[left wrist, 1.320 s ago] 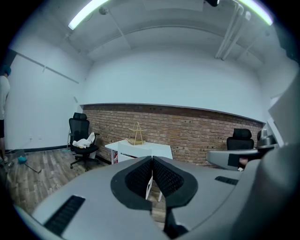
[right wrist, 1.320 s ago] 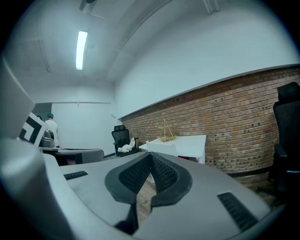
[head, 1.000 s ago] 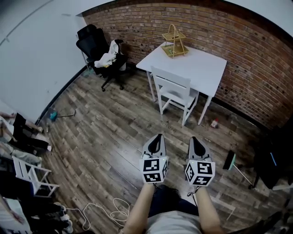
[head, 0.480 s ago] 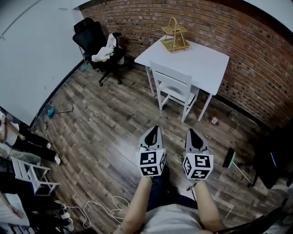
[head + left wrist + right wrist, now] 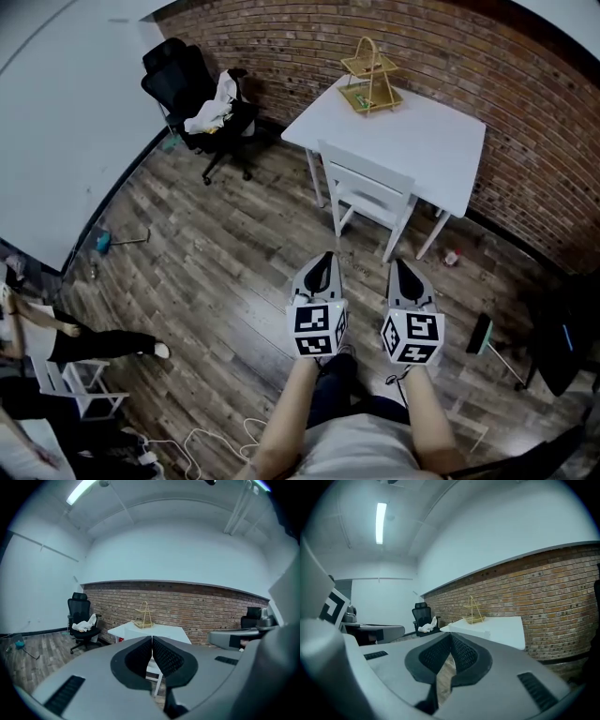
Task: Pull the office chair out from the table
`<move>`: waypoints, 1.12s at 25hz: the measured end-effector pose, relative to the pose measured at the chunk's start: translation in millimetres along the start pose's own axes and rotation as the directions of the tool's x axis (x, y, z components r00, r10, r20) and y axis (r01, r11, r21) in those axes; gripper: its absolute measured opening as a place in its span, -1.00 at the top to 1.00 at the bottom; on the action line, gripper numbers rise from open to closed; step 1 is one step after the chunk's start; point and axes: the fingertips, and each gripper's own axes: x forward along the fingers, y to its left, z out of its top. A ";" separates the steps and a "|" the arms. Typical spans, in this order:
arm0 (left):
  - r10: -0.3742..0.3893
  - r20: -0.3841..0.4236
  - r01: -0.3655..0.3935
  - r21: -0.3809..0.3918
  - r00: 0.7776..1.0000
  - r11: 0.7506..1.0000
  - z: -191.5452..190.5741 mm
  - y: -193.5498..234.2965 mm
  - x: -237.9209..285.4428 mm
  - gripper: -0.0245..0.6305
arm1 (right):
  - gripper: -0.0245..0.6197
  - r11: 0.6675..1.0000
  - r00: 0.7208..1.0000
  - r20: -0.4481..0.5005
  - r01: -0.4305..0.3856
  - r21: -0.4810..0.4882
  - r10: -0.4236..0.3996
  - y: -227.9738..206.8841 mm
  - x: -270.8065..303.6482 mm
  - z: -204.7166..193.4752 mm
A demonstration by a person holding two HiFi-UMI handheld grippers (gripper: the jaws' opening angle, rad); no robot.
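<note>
Looking down through the head view, the left gripper (image 5: 324,256) and right gripper (image 5: 399,266) are held out side by side, pointing at the white chair (image 5: 367,184) tucked under the table (image 5: 441,141). Compared with a second ago, the strip of bare floor between the gripper tips and that chair has shrunk, so the person has closed in on the table. The black office chair (image 5: 183,80), with a white cloth (image 5: 208,114) heaped on its seat, stands by the brick wall, well apart from the table. It is not tucked in at all. The approach line suggests the white chair is the one about to be pulled, though neither gripper is near enough to touch it yet.

From the left gripper view, the jaws of the left gripper (image 5: 152,641) are pressed together with nothing between them. The table (image 5: 164,631) lies straight ahead and the office chair (image 5: 77,609) off to the left.

From the right gripper view, the right gripper (image 5: 450,639) is likewise closed and empty. The table (image 5: 501,627) lies ahead to the right and the office chair (image 5: 421,613) further back. Both pairs of jaws will probably need to open before any hold on a chair back.
</note>
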 end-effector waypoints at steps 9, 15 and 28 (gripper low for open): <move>-0.061 -0.028 0.061 0.007 0.998 0.998 5.0 36.6 67.3 0.88 | 0.88 0.999 0.999 -0.014 0.041 0.027 -0.041 3.9 71.3 2.5; -0.093 -0.057 0.094 0.020 0.994 0.995 3.0 40.2 98.3 0.88 | 0.88 0.999 0.998 -0.043 0.050 0.018 -0.049 -4.4 99.9 1.5; -0.078 -0.119 0.083 0.040 0.990 0.996 2.1 61.6 184.9 0.88 | 0.88 0.998 0.996 -0.071 0.056 0.038 -0.053 -48.2 189.3 11.1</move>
